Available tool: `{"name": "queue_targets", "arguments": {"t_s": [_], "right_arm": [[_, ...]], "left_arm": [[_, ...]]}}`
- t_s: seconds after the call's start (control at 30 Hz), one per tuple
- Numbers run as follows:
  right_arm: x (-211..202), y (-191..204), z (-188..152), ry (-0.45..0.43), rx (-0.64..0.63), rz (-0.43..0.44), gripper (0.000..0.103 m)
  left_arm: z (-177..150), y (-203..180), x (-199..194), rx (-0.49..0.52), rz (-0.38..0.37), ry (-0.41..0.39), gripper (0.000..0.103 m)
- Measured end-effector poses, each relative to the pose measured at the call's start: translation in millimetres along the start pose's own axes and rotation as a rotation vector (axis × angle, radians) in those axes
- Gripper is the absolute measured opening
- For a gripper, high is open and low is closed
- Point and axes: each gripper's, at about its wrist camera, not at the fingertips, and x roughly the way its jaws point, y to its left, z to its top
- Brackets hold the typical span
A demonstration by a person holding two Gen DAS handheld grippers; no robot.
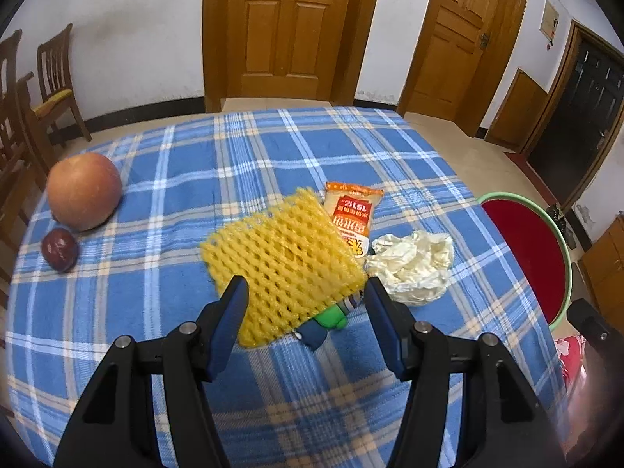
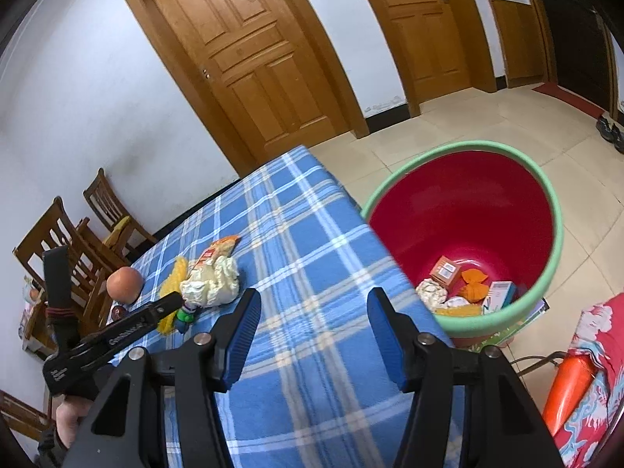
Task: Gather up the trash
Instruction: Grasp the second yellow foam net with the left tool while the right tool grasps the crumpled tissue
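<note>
Blue-padded left gripper (image 1: 306, 292) spread wide, gripping nothing, poised just short of the yellow foam fruit net (image 1: 282, 261) dead ahead on the plaid tablecloth (image 1: 156, 202). Long axis slanted near-left to far-right. Right gripper (image 2: 312, 304) likewise agape, empty, farther off, nearer the red bin (image 2: 546, 273).

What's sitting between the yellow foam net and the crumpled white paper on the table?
In the left wrist view, an orange snack packet lies between the yellow foam fruit net and the crumpled white paper.
</note>
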Motion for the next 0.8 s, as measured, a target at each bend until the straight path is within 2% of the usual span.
{"name": "queue_targets", "arguments": {"t_s": [0.1,0.3,0.43,0.47,0.57,0.8], "right_arm": [[7.7,8.9,1.6,0.014,-0.021,0.004,0.06],[25.6,28.6,4.0,0.045,-0.066,0.015,0.061],[41.1,43.1,3.6,0.074,-0.093,0.032,0.061],[45.2,47.2,3.1,0.082,-0.102,0.036,0.061],[54.8,57.9,1.0,0.099,-0.119,0.038,0.062],[78.7,82.7,2.6,0.117,-0.146,0.061,0.067]], "left_arm": [[-2.6,3.4,6.2,-0.013,-0.023,0.005,0.06],[-2.8,9.1,4.8,-0.037,-0.095,-0.02,0.041],[-3.6,15.6,1.8,-0.064,-0.127,-0.033,0.034],[-3.8,18.1,-0.2,-0.07,-0.13,-0.036,0.024],[-3.3,26.5,-3.5,-0.104,-0.155,-0.047,0.011],[-3.1,37.3,-9.4,-0.143,-0.163,-0.069,0.011]]}}
